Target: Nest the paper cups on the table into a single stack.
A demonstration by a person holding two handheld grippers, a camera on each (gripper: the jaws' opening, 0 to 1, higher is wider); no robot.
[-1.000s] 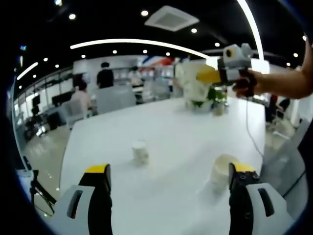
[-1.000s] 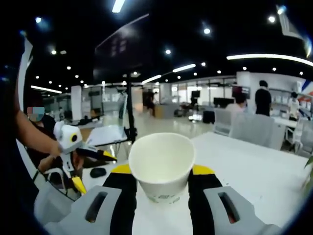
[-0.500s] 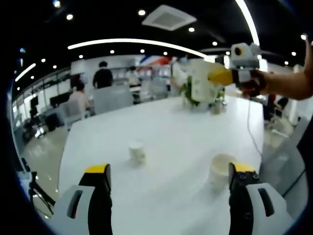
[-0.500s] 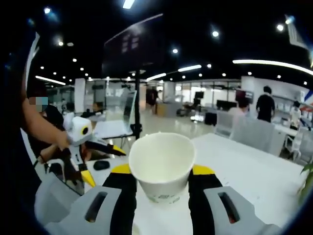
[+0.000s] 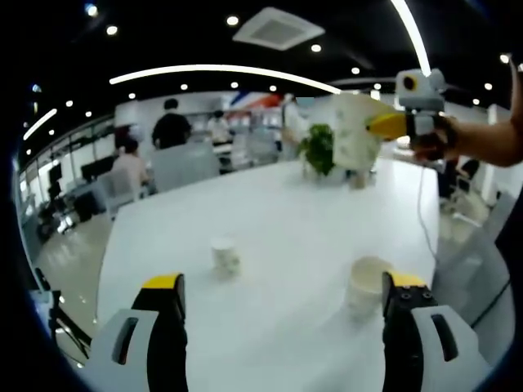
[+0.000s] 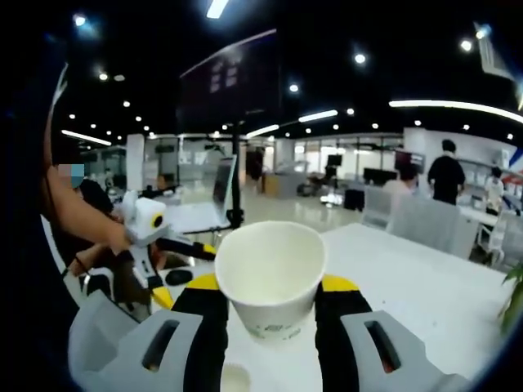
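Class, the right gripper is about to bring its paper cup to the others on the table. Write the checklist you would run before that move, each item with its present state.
1. Right gripper shut on held paper cup: ok.
2. Held cup mouth-up and not crushed: ok.
3. Left gripper open and empty: ok.
4. Near paper cup upright on white table, beside the left gripper's jaw: ok.
5. Far paper cup standing alone on the table: ok.
6. Whether the held cup is lined up over a table cup: cannot tell.
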